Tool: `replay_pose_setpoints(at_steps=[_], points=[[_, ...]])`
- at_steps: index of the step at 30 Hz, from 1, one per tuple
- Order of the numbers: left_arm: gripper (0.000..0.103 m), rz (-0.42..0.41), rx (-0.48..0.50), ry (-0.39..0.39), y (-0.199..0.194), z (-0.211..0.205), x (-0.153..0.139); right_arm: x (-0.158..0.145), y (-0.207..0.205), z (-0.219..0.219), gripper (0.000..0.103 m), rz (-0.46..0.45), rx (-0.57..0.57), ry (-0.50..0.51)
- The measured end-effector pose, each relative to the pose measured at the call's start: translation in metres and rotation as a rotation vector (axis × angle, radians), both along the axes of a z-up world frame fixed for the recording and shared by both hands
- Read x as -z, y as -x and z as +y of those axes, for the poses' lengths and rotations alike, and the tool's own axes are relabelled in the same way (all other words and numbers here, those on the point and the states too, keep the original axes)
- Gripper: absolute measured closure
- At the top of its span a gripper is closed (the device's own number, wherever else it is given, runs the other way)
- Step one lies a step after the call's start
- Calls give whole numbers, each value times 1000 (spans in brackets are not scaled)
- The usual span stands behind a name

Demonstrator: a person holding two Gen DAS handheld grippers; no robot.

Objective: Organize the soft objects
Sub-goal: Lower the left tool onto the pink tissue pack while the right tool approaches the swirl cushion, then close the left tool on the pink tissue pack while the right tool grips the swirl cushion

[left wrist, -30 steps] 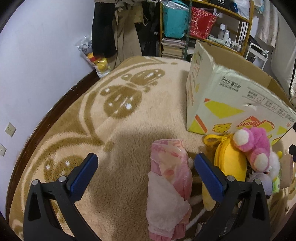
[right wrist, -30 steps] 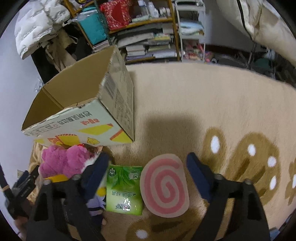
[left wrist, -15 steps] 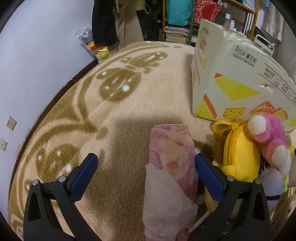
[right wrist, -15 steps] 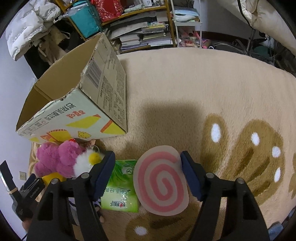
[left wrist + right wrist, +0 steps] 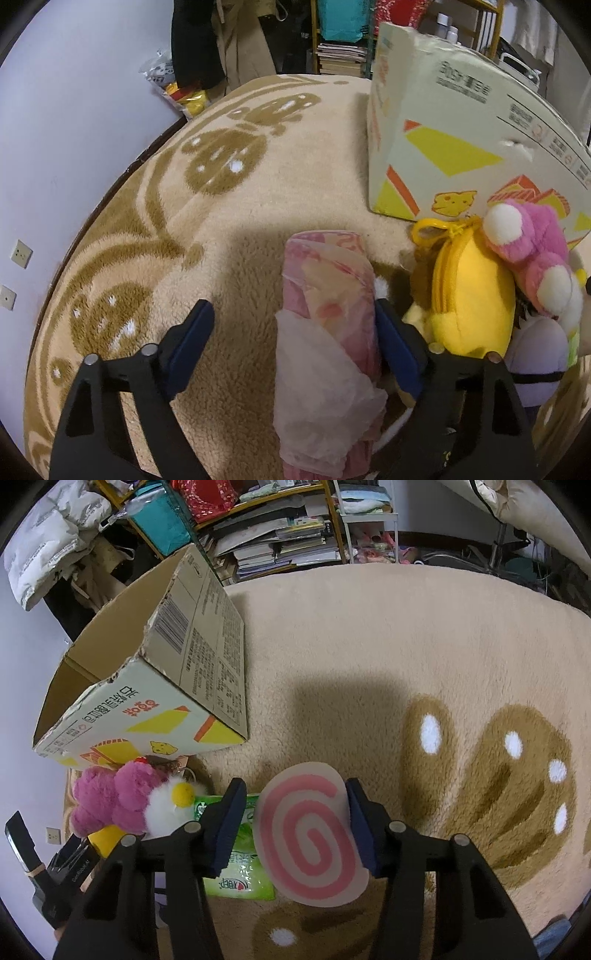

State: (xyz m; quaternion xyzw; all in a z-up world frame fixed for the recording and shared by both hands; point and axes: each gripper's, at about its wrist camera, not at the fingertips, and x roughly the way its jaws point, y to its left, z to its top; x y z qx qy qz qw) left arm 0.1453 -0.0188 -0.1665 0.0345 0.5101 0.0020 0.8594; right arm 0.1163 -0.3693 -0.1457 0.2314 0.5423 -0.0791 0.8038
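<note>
In the left wrist view a pink tissue pack (image 5: pixel 328 314) with a white tissue sticking out lies on the rug between the fingers of my left gripper (image 5: pixel 291 332), which is open; its right finger touches the pack. A yellow plush (image 5: pixel 472 295) and a pink plush (image 5: pixel 532 251) lie to the right. In the right wrist view my right gripper (image 5: pixel 295 819) has its fingers against both sides of a round pink-and-white swirl cushion (image 5: pixel 310 834). A green tissue pack (image 5: pixel 240 871) lies to its left, beside the pink plush (image 5: pixel 107 797).
An open cardboard box (image 5: pixel 155 686) stands on the beige rug (image 5: pixel 406 646) just behind the pile; it also shows in the left wrist view (image 5: pixel 458 122). Shelves with books and bags (image 5: pixel 273 535) stand at the back. The wall (image 5: pixel 55 147) runs along the rug's left edge.
The left gripper moved forward and narrowed around the pink tissue pack. The right gripper closed its fingers in onto the swirl cushion.
</note>
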Motion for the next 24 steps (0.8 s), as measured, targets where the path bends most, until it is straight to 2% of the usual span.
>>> replay_pose_setpoints(at_steps=[3,5,8,13,16,20,24], points=[[37,7,24,13,1,-3,1,2,-2,1,50,12,-7,16],[43,7,37,17,2,-6,1,3,-4,1,58,10,-6,28],[57,4,41,7,4,-7,0,2,-6,2,69,-13,-12,18],[59,9,37,0,8,-7,-4,-9,-5,12,75,-66,-41,49],[60,-3,30,-4,12,-7,-8,-21,-1,19,77,-129,-57,76],[60,-54,34,3,22,-9,-22,-40,5,27,78,-223,-79,110],[60,-102,51,0,32,-14,-35,-50,7,30,78,-275,-83,123]])
